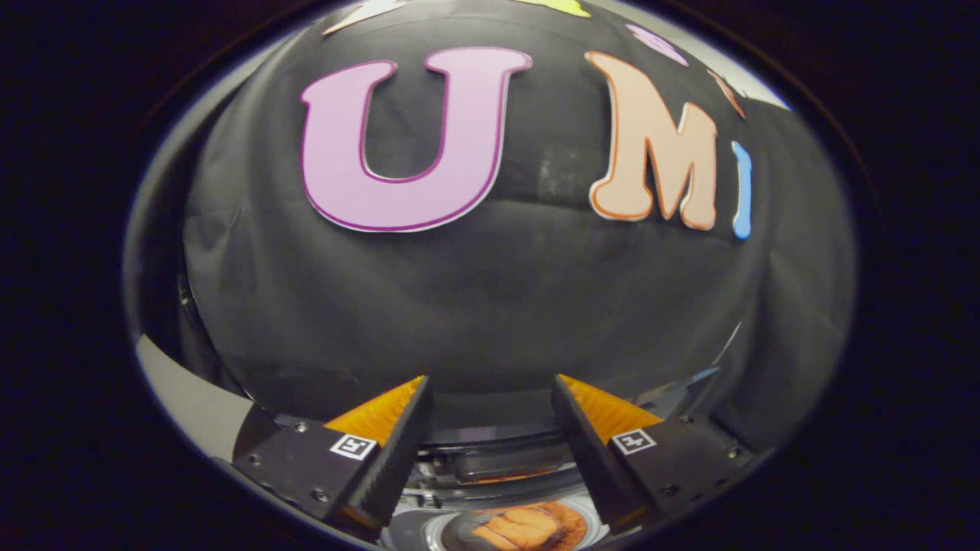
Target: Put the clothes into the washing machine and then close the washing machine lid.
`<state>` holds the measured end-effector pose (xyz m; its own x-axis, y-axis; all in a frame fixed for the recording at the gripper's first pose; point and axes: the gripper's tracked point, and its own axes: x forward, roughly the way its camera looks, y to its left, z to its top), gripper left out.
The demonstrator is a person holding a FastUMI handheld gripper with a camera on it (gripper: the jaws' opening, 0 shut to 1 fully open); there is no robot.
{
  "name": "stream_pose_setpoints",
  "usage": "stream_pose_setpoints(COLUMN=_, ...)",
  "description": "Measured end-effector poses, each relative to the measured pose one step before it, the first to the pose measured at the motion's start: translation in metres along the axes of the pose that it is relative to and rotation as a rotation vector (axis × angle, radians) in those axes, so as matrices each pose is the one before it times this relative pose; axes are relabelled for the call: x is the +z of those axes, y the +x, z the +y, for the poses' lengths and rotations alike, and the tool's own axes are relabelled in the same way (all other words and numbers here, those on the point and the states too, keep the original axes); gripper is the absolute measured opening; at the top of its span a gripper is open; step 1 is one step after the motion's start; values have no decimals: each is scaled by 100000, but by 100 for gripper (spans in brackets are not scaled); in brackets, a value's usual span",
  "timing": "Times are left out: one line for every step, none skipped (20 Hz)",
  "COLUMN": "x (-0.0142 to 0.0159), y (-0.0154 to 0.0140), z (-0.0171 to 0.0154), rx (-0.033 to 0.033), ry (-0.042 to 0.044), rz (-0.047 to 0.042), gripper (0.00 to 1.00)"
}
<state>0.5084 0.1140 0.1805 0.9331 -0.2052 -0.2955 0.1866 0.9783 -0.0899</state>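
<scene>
My gripper (490, 386) is open, its two fingers spread wide with nothing between them, raised and facing the black cloth wall. Below and between the fingers I see the top of the washing machine (490, 467), with its round drum opening. An orange garment (528, 528) lies crumpled inside the drum, well under the fingers. The lid's position I cannot make out from here.
The black cloth wall (490, 306) stands straight ahead, close beyond the machine. A pale strip of surface (191, 398) runs along the left of the machine.
</scene>
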Motion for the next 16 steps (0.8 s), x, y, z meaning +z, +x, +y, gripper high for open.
stream_pose_setpoints(x=-387, y=-56, z=-111, rx=581, ry=-318, rz=1707, gripper=95)
stream_pose_setpoints(x=296, y=-64, z=44, rx=267, ry=747, rz=-2029, gripper=96)
stream_pose_setpoints(x=-123, y=120, z=23, rx=313, ry=36, rz=-376, gripper=95)
stream_pose_setpoints(x=-18, y=-127, z=-24, rx=376, ry=-195, rz=-284, gripper=95)
stream_pose_setpoints(x=47, y=-55, z=-20, rx=194, ry=261, rz=-449, gripper=95)
stream_pose_setpoints(x=-122, y=-25, z=-78, rx=189, ry=-88, rz=71, gripper=95)
stream_pose_setpoints(x=146, y=-143, z=39, rx=18, ry=61, rz=-434, gripper=95)
stream_pose_setpoints(x=-117, y=-77, z=-53, rx=40, ry=-20, rz=248, gripper=96)
stream_pose_setpoints(x=-18, y=-120, z=0, rx=40, ry=-151, rz=-27, gripper=95)
stream_pose_setpoints(x=-21, y=-114, z=-24, rx=157, ry=-68, rz=175, gripper=95)
stream_pose_setpoints(x=-52, y=-62, z=8, rx=165, ry=91, rz=47, gripper=95)
stream_pose_setpoints(x=-60, y=-201, z=-5, rx=126, ry=-15, rz=-35, gripper=95)
stream_pose_setpoints(x=-17, y=-194, z=-57, rx=125, ry=-92, rz=-209, gripper=95)
stream_pose_setpoints(x=-15, y=-178, z=-12, rx=289, ry=106, rz=-146, gripper=96)
stream_pose_setpoints(x=-164, y=-141, z=8, rx=231, ry=109, rz=-33, gripper=95)
stream_pose_setpoints(x=-39, y=-223, z=-105, rx=258, ry=33, rz=68, gripper=95)
